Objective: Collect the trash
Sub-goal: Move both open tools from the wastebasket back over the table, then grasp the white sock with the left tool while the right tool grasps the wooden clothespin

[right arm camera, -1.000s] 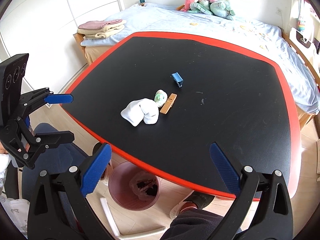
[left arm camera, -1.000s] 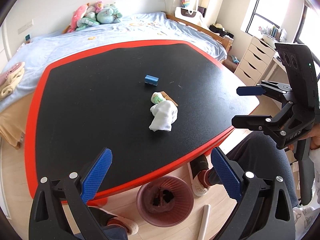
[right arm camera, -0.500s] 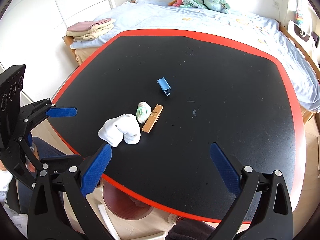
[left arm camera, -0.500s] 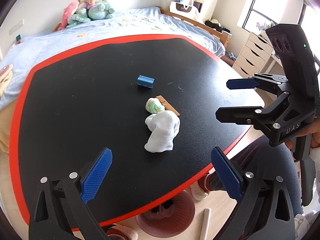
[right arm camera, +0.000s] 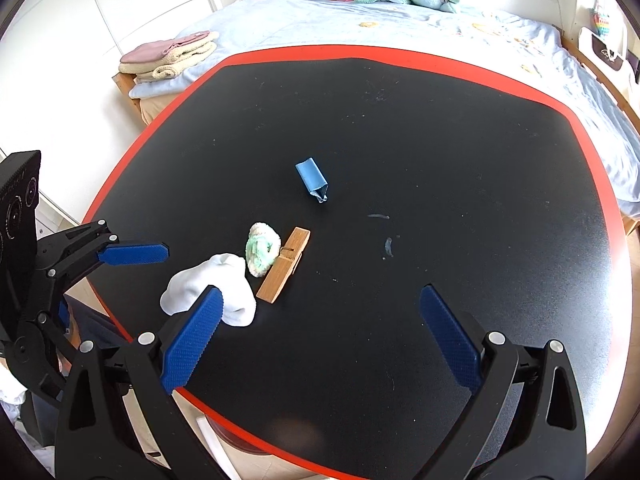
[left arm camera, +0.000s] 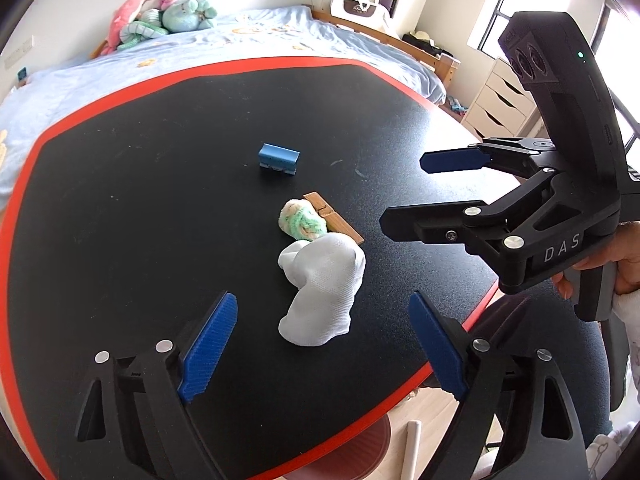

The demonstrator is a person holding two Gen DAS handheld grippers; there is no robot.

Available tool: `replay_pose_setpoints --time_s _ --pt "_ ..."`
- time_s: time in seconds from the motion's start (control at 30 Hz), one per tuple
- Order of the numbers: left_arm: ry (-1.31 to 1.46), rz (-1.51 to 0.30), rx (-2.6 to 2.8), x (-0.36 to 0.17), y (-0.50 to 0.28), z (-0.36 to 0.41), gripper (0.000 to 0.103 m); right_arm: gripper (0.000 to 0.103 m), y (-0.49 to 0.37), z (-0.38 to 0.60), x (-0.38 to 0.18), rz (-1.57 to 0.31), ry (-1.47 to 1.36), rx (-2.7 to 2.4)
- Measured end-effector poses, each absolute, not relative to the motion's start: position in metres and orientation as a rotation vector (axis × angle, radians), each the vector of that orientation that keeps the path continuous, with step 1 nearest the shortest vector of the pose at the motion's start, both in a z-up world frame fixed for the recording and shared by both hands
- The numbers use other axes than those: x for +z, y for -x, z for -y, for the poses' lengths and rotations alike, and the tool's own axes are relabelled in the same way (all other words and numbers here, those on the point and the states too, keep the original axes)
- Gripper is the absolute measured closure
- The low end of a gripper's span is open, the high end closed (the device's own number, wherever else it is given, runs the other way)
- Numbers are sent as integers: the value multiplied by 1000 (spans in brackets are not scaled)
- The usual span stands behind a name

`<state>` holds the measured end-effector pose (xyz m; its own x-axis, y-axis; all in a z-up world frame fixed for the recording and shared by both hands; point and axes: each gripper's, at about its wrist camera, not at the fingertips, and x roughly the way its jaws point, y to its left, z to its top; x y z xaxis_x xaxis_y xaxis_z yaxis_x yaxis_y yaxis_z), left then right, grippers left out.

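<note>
On the black table (left arm camera: 120, 200) lies a white crumpled wad (left arm camera: 320, 292) (right arm camera: 208, 284). Touching its far side is a green-and-white wad (left arm camera: 302, 220) (right arm camera: 262, 248), with a wooden clothespin (left arm camera: 336, 222) (right arm camera: 284, 266) beside that. A blue clip (left arm camera: 278, 158) (right arm camera: 312, 178) lies farther back. My left gripper (left arm camera: 322, 300) hovers over the white wad. Its jaws are closing, and the pads stand clear on both sides of the wad. My right gripper (right arm camera: 322, 294) (left arm camera: 404, 192) is open and empty, above the table to the right of the clothespin.
A pink bin (left arm camera: 352, 452) shows below the table's red near rim (left arm camera: 360, 428), with a white stick (left arm camera: 412, 448) on the floor beside it. A bed (right arm camera: 440, 32) with plush toys and folded towels (right arm camera: 168, 56) stands behind the table. A hand (left arm camera: 624, 264) holds the right gripper.
Both grippers moved forward over the table and sank toward the wads. The left jaws narrowed a little. The bin has slid mostly out of sight under the rim.
</note>
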<state>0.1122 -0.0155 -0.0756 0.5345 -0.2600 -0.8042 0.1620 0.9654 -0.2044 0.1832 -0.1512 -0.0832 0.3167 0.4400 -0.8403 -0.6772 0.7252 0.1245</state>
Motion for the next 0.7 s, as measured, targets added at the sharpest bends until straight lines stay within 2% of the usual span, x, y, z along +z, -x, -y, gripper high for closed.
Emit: replay_pose_setpoints --time_s 0.07,0.13,0.17,0.23,0.37,0.43,0.53,0.6,0.7 --pt "112 -974 -258 -78 -114 15 25 6 -186 148 -86 -1012 269 752" --pt "115 -977 -267 -80 -115 14 34 9 -189 144 -89 -1017 269 756" --pt "115 -979 -271 -81 -115 15 36 12 -190 143 -90 -1021 270 759" --pt "114 -984 -281 -84 -117 15 48 16 -192 140 -93 -1028 276 763" --pt "112 -982 -301 -86 -116 15 58 23 -194 134 -96 -1036 286 776" --pt "106 -990 -303 -87 -115 15 71 26 -195 132 -98 -1040 292 783" --pt "105 -1002 -305 -89 -113 14 82 36 -196 128 -101 -1047 306 785" --pt "111 -1004 -299 -89 -111 11 84 44 -196 126 -102 -1051 318 789" --pt "117 -1006 -284 -88 -109 6 86 51 -194 120 -105 -1053 336 804"
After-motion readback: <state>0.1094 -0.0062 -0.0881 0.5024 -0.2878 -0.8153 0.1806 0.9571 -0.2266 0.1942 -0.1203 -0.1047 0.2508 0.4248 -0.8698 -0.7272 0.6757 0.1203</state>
